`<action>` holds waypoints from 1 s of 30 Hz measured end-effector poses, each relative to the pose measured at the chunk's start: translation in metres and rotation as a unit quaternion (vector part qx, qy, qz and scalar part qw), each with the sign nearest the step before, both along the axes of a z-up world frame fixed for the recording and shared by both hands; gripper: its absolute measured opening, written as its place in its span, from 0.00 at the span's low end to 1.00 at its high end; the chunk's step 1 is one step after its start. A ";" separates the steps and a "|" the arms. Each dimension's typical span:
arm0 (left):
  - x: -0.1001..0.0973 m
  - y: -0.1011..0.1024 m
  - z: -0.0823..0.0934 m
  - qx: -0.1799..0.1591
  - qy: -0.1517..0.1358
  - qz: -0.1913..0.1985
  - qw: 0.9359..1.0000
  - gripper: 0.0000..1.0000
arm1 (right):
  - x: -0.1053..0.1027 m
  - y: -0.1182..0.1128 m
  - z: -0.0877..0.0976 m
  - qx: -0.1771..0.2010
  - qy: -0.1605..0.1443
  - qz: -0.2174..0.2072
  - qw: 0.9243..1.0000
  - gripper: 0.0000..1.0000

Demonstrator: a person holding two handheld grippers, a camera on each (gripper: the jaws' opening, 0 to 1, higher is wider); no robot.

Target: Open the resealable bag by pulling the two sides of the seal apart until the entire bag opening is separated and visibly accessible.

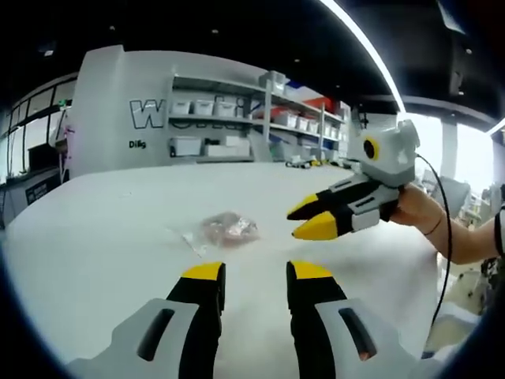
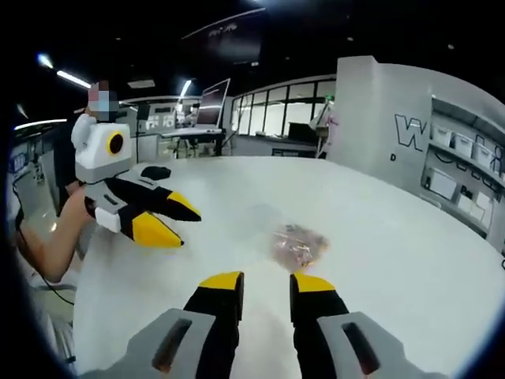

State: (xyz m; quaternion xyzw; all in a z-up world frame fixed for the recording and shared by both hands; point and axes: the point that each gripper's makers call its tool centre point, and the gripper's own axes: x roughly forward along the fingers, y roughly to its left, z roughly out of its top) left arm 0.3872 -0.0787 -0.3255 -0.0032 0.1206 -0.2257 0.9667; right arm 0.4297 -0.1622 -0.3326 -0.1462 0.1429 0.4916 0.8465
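Observation:
A small clear resealable bag (image 1: 225, 230) with pinkish-brown contents lies flat on the white table (image 1: 102, 229). My left gripper (image 1: 256, 272) hovers just short of it, open, with nothing between its yellow-tipped jaws. The right gripper (image 1: 302, 222) comes in from the right, held by a hand, open and above the table beside the bag. In the right gripper view the bag (image 2: 298, 245) lies just ahead and slightly right of my right gripper (image 2: 266, 282), which is open and holds nothing. The left gripper (image 2: 181, 227) hangs at the left, open, apart from the bag.
Shelves with white bins (image 1: 237, 118) stand beyond the table's far edge against a grey wall. A person's forearm (image 1: 442, 229) and a cable reach in at the right. Desks with a monitor (image 2: 209, 103) stand behind the table (image 2: 410, 260). The other forearm (image 2: 47, 245) shows at the left.

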 end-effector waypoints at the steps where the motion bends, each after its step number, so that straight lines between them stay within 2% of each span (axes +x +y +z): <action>1: -0.001 0.003 0.000 0.005 -0.003 0.004 1.000 0.32 | -0.004 -0.001 0.000 0.001 -0.001 0.002 1.000 0.22; 6: -0.006 0.009 -0.001 0.000 -0.004 0.009 1.000 0.36 | -0.015 -0.006 0.002 0.004 -0.004 0.003 1.000 0.26; 11: -0.011 0.011 -0.005 -0.001 -0.007 0.013 1.000 0.43 | -0.024 -0.011 0.001 0.010 -0.003 0.001 1.000 0.34; 19: -0.019 0.022 -0.003 0.007 -0.035 0.033 0.999 0.61 | -0.039 -0.021 -0.002 0.016 -0.017 -0.005 1.000 0.55; 22: -0.024 0.028 -0.001 0.012 -0.051 0.047 0.998 0.70 | -0.044 -0.024 -0.004 0.021 -0.015 -0.009 1.000 0.67; 24: -0.026 0.032 0.002 0.010 -0.060 0.054 0.997 0.75 | -0.048 -0.028 -0.003 0.028 -0.017 -0.016 0.999 0.70; 26: -0.029 0.034 0.004 0.009 -0.062 0.057 0.996 0.75 | -0.050 -0.031 -0.003 0.030 -0.015 -0.021 0.999 0.70; 30: -0.033 0.038 0.005 0.009 -0.066 0.067 0.996 0.80 | -0.055 -0.033 -0.001 0.045 -0.018 -0.026 0.999 0.78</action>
